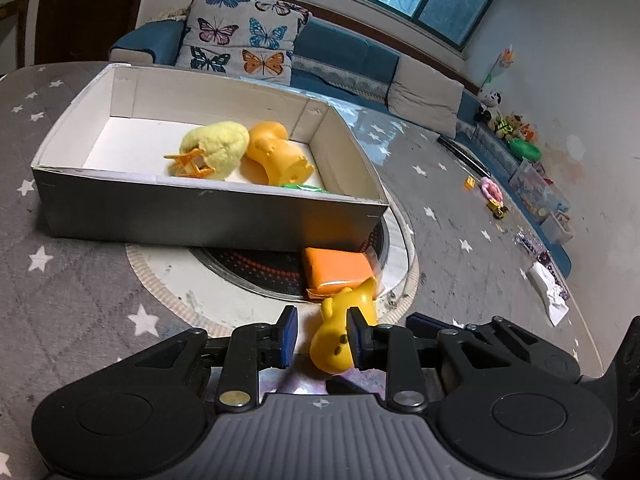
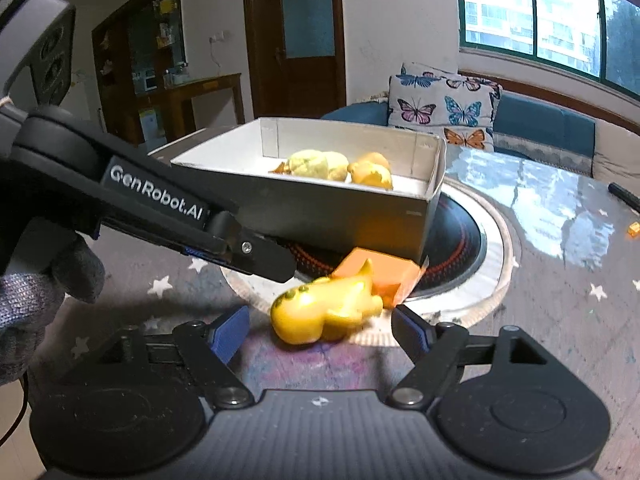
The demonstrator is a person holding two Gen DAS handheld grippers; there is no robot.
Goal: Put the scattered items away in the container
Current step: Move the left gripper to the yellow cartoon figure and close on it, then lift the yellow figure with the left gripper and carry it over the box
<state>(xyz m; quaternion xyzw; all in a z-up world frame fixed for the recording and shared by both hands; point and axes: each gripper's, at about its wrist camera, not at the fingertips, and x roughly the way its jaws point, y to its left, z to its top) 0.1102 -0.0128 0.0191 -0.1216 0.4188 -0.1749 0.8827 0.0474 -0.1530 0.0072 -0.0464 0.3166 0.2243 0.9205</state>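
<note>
A yellow rubber animal toy (image 1: 334,344) (image 2: 320,312) lies on its side on the table, touching an orange wrapped block (image 1: 336,272) (image 2: 380,272). Behind them stands the grey cardboard box (image 1: 200,216) (image 2: 340,216), holding a fluffy yellow chick (image 1: 216,148), an orange-yellow toy (image 1: 276,152) and something green. My left gripper (image 1: 322,338) (image 2: 276,264) hovers just over the toy with its jaws a little apart; its left pad is clear of the toy. My right gripper (image 2: 320,332) stands wide open with the toy between its fingers, untouched.
The box rests partly on a round black hob (image 1: 256,268) set into the star-patterned table cover (image 1: 80,280). A gloved hand (image 2: 40,288) holds the left gripper. A black pen (image 2: 624,196) and a small orange piece (image 2: 633,230) lie at the right. A sofa stands beyond.
</note>
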